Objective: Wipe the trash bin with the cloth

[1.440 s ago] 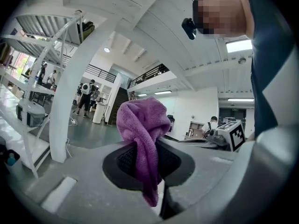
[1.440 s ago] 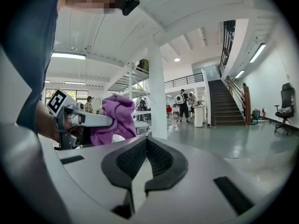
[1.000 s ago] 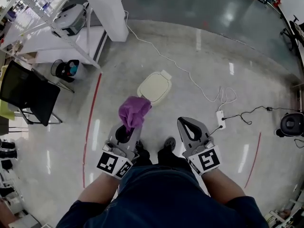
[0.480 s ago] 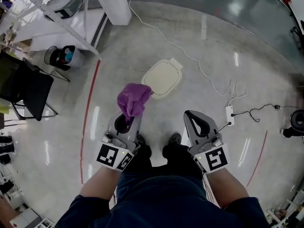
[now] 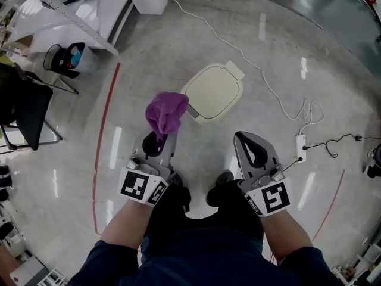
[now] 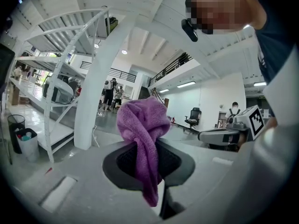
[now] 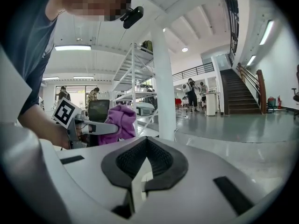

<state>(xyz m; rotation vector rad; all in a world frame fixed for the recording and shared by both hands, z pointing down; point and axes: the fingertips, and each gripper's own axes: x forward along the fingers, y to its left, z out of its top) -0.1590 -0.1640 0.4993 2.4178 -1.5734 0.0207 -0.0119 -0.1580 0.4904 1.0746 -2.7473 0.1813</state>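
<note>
A cream trash bin (image 5: 213,91) with a closed lid stands on the floor ahead of me, seen from above in the head view. My left gripper (image 5: 159,140) is shut on a bunched purple cloth (image 5: 166,113), which pokes up between its jaws just left of the bin. In the left gripper view the cloth (image 6: 144,139) hangs through the closed jaws of the left gripper (image 6: 148,171). My right gripper (image 5: 255,154) is held below and right of the bin, shut with nothing in it; its jaws meet in the right gripper view (image 7: 142,169), where the cloth (image 7: 118,123) shows at left.
A white power cable (image 5: 262,79) runs across the floor to a power strip (image 5: 299,145) at right. A black chair (image 5: 24,109) and a small bin (image 5: 68,58) by white shelving (image 5: 65,16) stand at left. Red tape lines (image 5: 102,142) mark the glossy floor. My shoes (image 5: 220,189) are below.
The view has shifted so the trash bin sits larger and closer in front of both grippers. The left gripper still holds the cloth; the right stays shut.
</note>
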